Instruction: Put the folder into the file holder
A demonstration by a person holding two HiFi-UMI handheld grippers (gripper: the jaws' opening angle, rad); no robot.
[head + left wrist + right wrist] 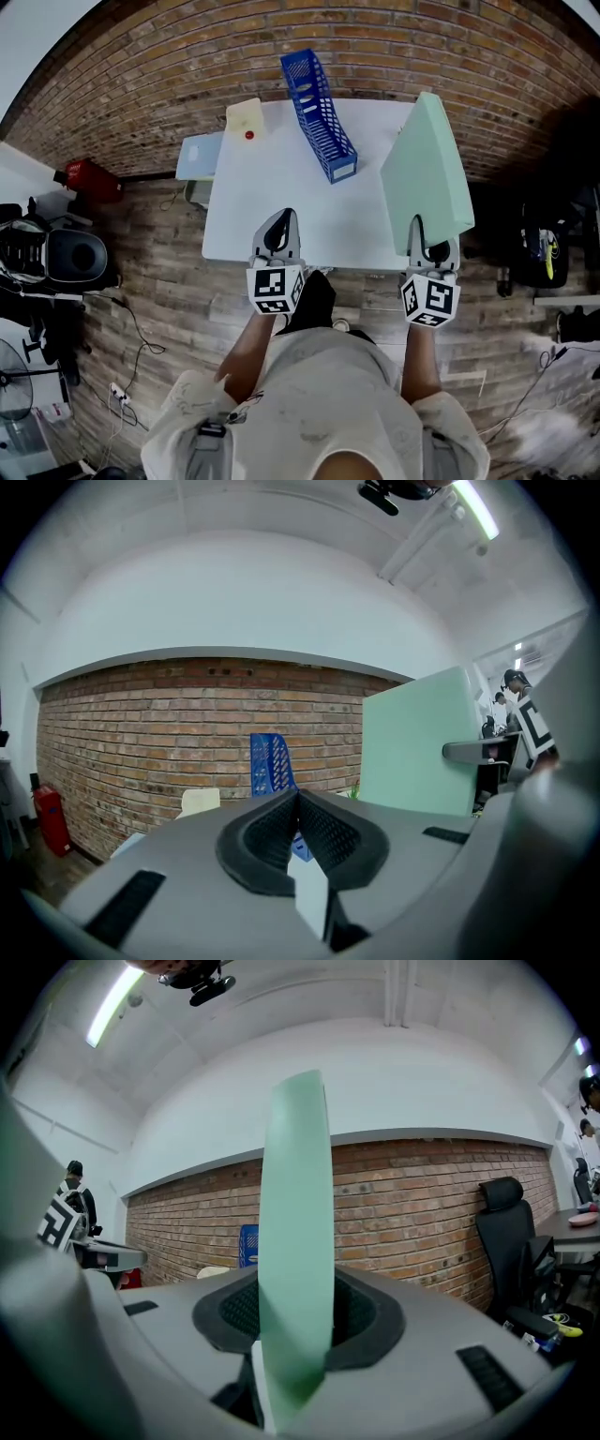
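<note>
Head view: the right claw (419, 228) grips the folder (427, 173) upright. The holder (319, 112) stands on the surface (262, 206) ahead and to the left of that claw, with a cream box (246, 117) further left.

Left gripper view: the left claw (298, 799) is closed and empty.

Right gripper view: the folder sits edge-on between the pads. It is mid-carry; next it needs to go left and line up with the holder's slot. Nothing blocks the way.

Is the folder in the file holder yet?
No, the right gripper holds the folder upright over the table's right side, apart from the file holder farther back.
</note>
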